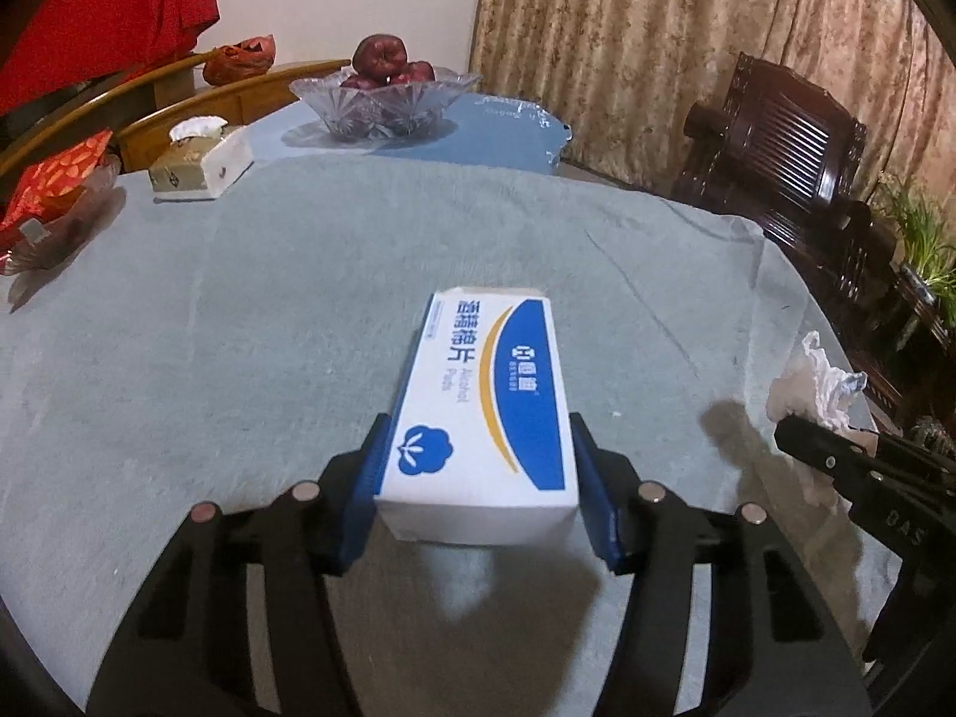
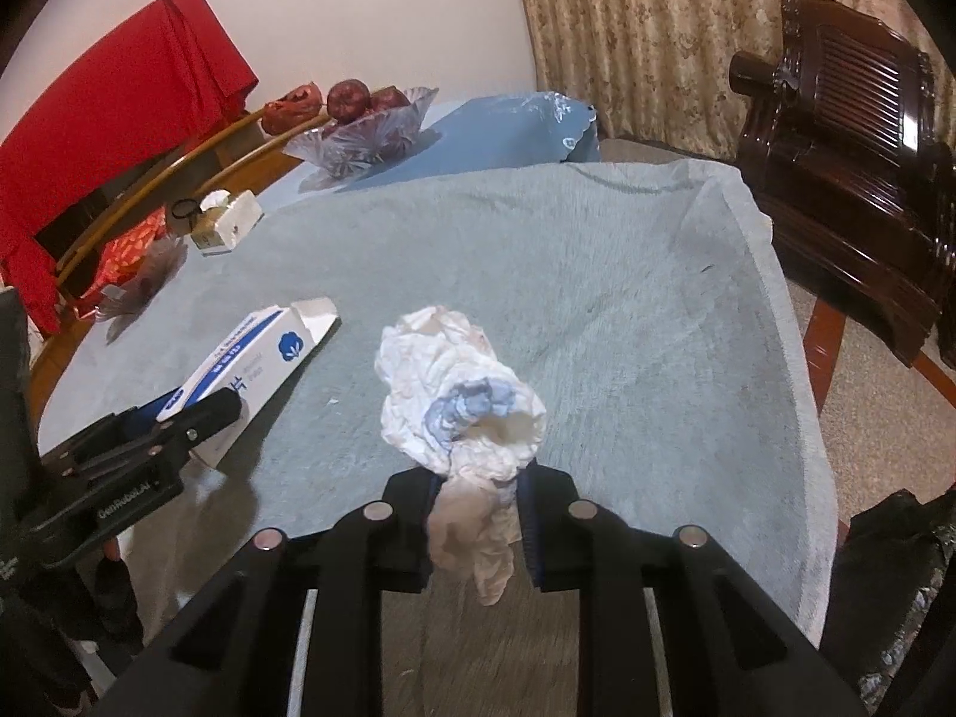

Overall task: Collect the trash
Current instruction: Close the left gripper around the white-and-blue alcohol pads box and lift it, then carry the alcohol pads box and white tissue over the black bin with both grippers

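The right gripper [image 2: 478, 523] pinched a crumpled white tissue wad [image 2: 463, 394]; its loose tail could slip free; the left gripper [image 1: 481, 499] flanked a white-and-blue cardboard box [image 1: 484, 406], pads apparently touching; an off-centre squeeze might tip it.

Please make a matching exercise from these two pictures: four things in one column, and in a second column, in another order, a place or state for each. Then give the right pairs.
Things:
1. alcohol pads box
2. crumpled tissue
3. apples
4. tissue box

Places or states:
A. piled in the glass bowl at the far side of the table
B. held between the pads of the right tool
C. between the blue pads of the left tool, end flap open
D. stands alone near the left table edge, white sheet sticking out of its top

Pairs: 1-C, 2-B, 3-A, 4-D
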The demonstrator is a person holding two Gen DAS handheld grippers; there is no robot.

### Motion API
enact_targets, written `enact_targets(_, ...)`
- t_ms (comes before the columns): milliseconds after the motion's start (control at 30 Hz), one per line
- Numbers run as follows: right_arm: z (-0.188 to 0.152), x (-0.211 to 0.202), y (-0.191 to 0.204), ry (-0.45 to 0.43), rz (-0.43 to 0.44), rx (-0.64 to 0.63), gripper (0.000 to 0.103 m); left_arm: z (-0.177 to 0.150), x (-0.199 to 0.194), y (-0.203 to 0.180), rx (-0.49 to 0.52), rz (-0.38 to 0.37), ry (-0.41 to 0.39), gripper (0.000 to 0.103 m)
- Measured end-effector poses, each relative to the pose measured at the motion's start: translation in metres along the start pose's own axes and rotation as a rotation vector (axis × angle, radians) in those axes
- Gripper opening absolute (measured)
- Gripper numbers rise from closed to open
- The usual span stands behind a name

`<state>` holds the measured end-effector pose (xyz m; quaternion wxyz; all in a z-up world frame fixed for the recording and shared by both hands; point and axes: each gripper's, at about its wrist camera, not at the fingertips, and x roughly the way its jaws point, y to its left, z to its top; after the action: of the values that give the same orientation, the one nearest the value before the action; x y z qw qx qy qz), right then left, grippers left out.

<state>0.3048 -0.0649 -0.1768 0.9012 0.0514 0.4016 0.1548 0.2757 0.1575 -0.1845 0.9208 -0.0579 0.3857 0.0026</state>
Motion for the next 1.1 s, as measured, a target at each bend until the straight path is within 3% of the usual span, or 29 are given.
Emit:
enact_targets(233, -0.005, -0.011, 0.001, -0.006, 0.008, 0.003, 0.022, -0.011, -0.010, -0.010, 0.003, -0.011, 0.017, 0.054)
enact_targets(400, -0.010, -0.010, -0.001, 0.009, 0.006, 0.004, 0.022, -0.018, 0.005, -0.013, 0.008, -0.023, 0.076, 0.056)
enact_targets(533, -0.013, -0.007, -0.003, 0.016, 0.004, 0.008, 0.022, -0.018, 0.011, -0.011, -0.014, -0.023, 0.089, 0.064)
enact_targets(633, -0.013, -0.006, -0.004, 0.019, 0.003, 0.006, 0.022, -0.015, 0.017, -0.010, -0.021, -0.029, 0.102, 0.056)
enact_targets(1100, -0.012, -0.023, -0.003, -0.001, 0.010, 0.000, 0.022, -0.007, -0.023, -0.021, -0.010, -0.008, -0.004, 0.053)
